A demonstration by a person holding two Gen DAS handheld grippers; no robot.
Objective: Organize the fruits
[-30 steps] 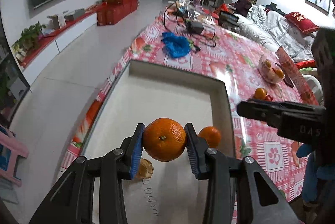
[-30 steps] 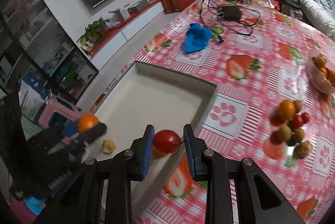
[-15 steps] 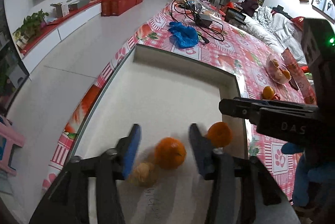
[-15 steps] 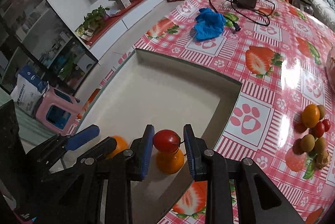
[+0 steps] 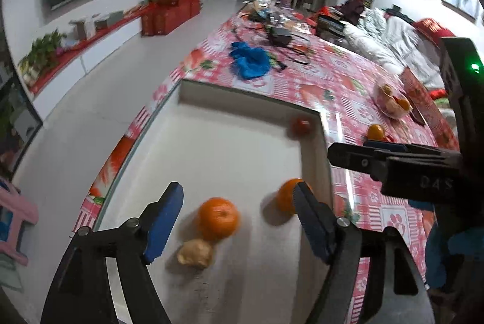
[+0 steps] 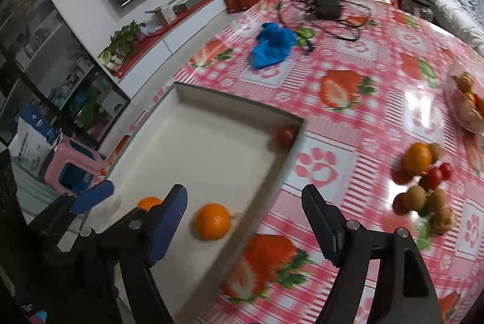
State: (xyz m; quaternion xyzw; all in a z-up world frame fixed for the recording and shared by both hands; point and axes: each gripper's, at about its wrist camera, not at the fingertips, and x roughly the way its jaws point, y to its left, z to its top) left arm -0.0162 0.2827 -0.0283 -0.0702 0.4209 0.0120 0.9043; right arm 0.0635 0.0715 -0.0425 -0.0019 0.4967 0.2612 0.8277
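Observation:
A white tray (image 5: 230,154) lies at the table's near left edge. In it lie an orange (image 5: 218,218), a second orange (image 5: 286,196) by the right wall, a pale walnut (image 5: 195,252) and a red tomato (image 5: 301,127) in the far right corner. My left gripper (image 5: 239,221) is open and empty above the oranges. My right gripper (image 6: 245,221) is open and empty over the tray's right wall (image 6: 272,172), with an orange (image 6: 212,221) between its jaws' line of sight. A pile of loose fruit (image 6: 423,181) lies on the tablecloth to the right.
A blue cloth (image 6: 272,44) and black cables (image 6: 326,9) lie farther back on the strawberry tablecloth. A clear bowl of fruit (image 6: 466,103) stands at the far right. The floor drops off left of the tray; a pink stool (image 6: 72,166) stands there.
Both grippers have opened. The left let its orange drop into the tray; the right let go of the red tomato, which has rolled to the tray's far right corner.

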